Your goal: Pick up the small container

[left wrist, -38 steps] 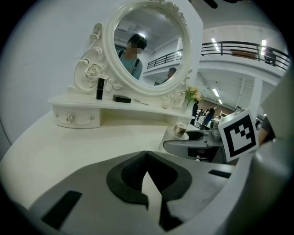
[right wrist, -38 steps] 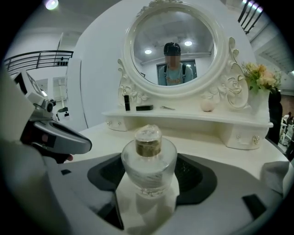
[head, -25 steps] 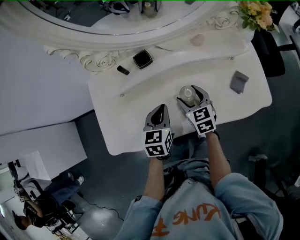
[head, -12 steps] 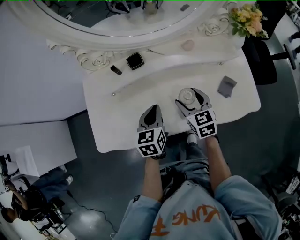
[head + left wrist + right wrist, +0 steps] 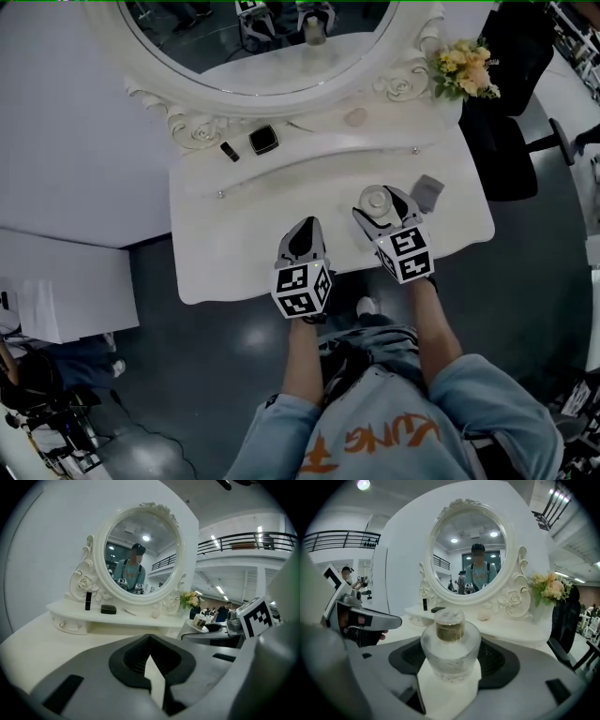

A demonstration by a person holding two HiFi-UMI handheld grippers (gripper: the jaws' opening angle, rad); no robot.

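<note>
Right gripper clamps the small container before the mirror; I fear smooth glass slipping out when lifted.

The small container looks like frosted clear glass; the dressing table is smooth, glossy white.
</note>
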